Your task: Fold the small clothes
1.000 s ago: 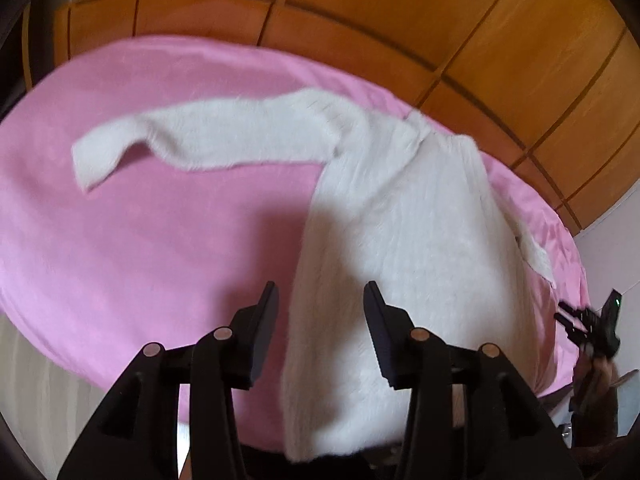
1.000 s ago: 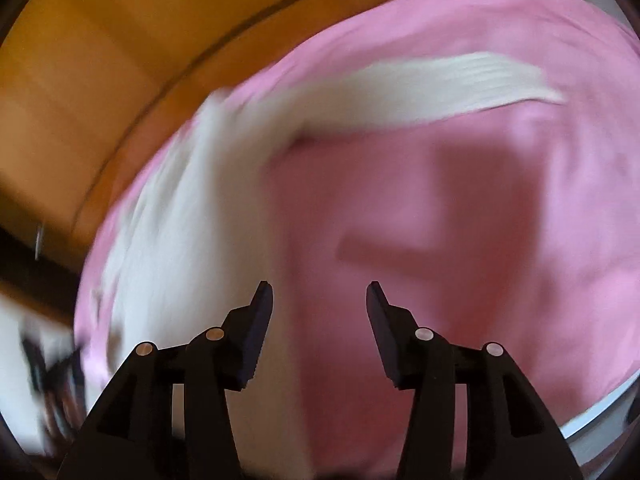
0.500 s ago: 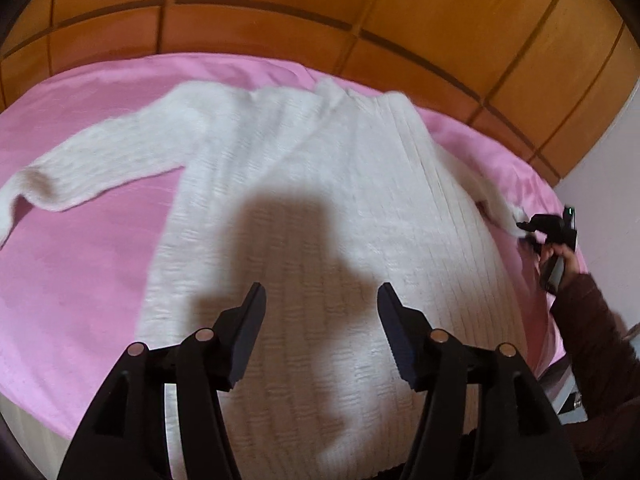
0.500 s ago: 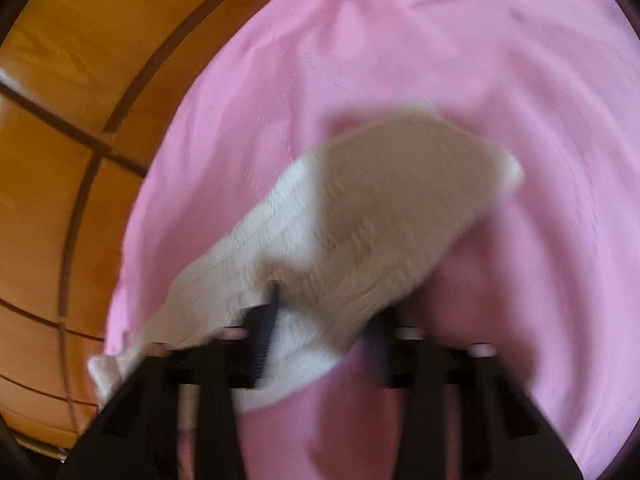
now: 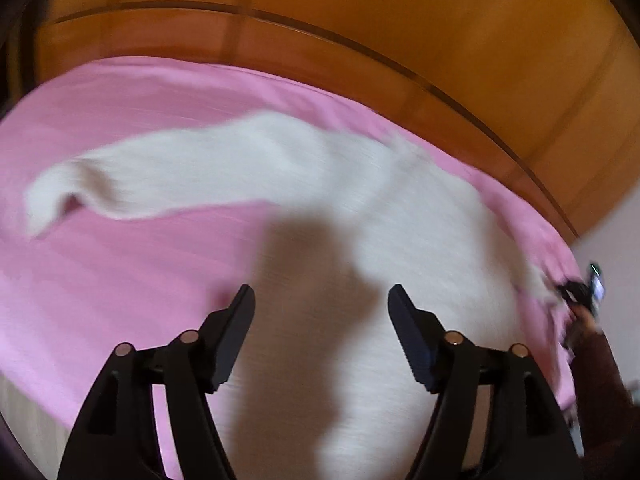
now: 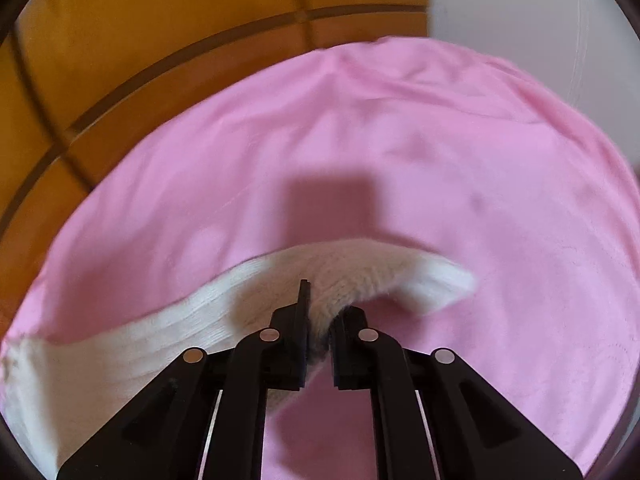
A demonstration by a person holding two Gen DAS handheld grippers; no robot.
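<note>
A white knit sweater point(image 5: 400, 220) lies spread on a pink bedsheet point(image 5: 120, 280), one long sleeve point(image 5: 160, 176) stretched out to the left. My left gripper point(image 5: 320, 292) hovers over the sweater's lower body, its jaws opening wide with nothing between them. In the right wrist view my right gripper point(image 6: 326, 308) pinches the other sleeve point(image 6: 360, 268) near its cuff; its jaws are easing open with the knit still between the pads. At the far right of the left wrist view, that right gripper point(image 5: 580, 292) shows, held by a hand in a dark sleeve.
Orange wooden panels point(image 5: 440, 40) rise right behind the bed and show in the right wrist view too point(image 6: 120, 40). A white wall point(image 6: 520, 8) stands at the far right corner. Bare pink sheet point(image 6: 440, 160) stretches beyond the held sleeve.
My right gripper swung to the sweater's right sleeve and closed on it near the cuff. My left gripper's jaws spread wider, and its view swung right, then back left over the sweater.
</note>
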